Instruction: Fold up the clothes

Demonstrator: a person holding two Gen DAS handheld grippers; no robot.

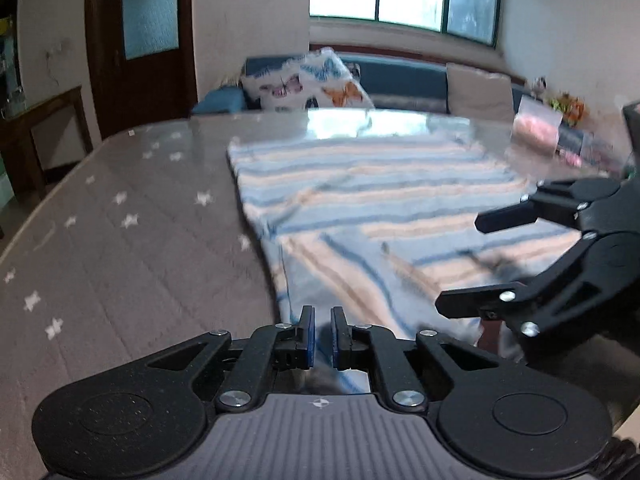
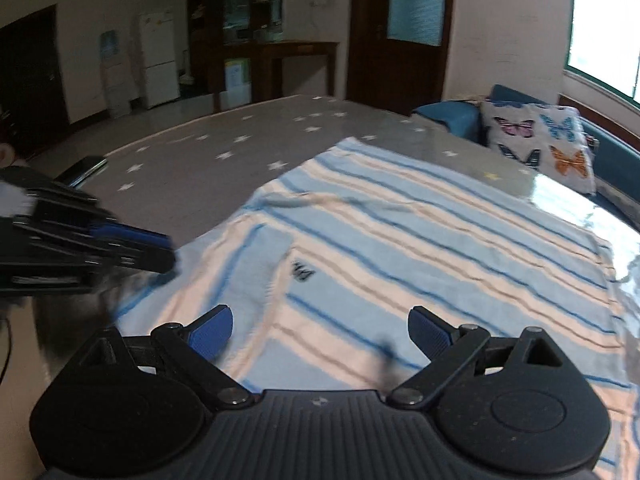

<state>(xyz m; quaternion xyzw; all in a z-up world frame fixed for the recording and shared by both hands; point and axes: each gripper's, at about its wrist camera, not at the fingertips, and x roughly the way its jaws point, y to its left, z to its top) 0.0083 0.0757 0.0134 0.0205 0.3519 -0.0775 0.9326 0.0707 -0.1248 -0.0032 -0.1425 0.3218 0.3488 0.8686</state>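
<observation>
Striped garment (image 2: 400, 232) partly folded on surface (image 1: 120, 220); left hand-held gripper (image 1: 322, 330) nearly shut, empty, right hand-held gripper (image 2: 320, 332) wide open, empty; more folds left.

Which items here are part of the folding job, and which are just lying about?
Part of the job:
- striped garment, spread on the table
- left gripper, jaws nearly closed
- right gripper, jaws wide open

Lying about:
- butterfly cushion
- plain cushion
- dark flat object near the table edge
</observation>
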